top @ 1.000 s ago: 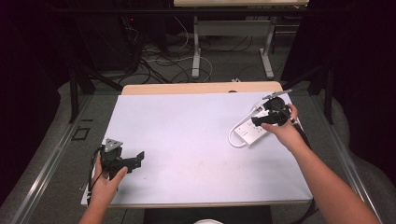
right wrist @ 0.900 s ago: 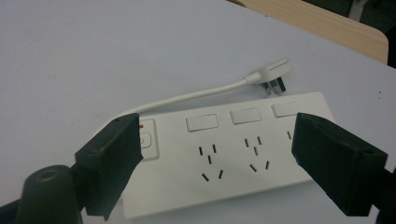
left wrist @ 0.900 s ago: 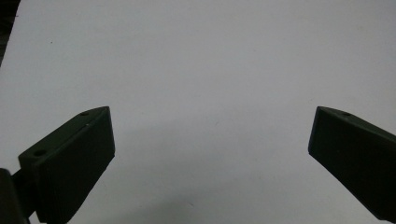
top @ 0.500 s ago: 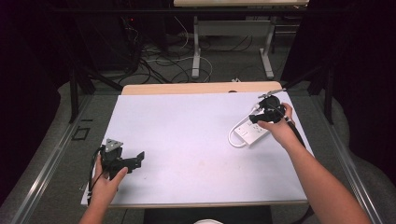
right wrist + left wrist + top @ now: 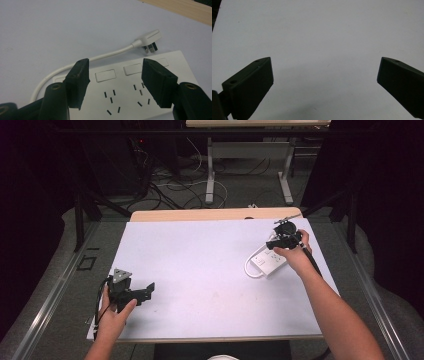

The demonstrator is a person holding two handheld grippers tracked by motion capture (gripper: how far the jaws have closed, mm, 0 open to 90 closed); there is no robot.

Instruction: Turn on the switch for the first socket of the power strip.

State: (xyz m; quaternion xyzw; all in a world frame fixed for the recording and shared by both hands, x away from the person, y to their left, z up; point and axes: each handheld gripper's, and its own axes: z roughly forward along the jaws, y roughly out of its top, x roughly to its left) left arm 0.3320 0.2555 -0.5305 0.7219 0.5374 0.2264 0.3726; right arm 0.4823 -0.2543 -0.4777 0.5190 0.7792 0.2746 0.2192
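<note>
A white power strip (image 5: 266, 263) lies flat at the right of the white table top (image 5: 200, 260), its cord looped at its left. In the right gripper view the power strip (image 5: 130, 87) shows switches and sockets, with its cord (image 5: 75, 65) and plug (image 5: 149, 40) beyond. My right gripper (image 5: 273, 245) hovers just over the strip's far end. The right gripper (image 5: 115, 63) is open; its jaws have just been closing, with only the strip's top face below the gap. My left gripper (image 5: 148, 290) rests at the front left. The left gripper (image 5: 324, 65) stands wide open over bare table.
A wooden strip (image 5: 210, 214) borders the table's far edge. Beyond it on the floor are loose cables (image 5: 175, 185) and the legs of another table (image 5: 211, 170). The table's front edge runs just under both forearms.
The right hand has shifted a little left and down over the power strip, and its jaws stand narrower than before. The left hand and gripper have stayed put.
</note>
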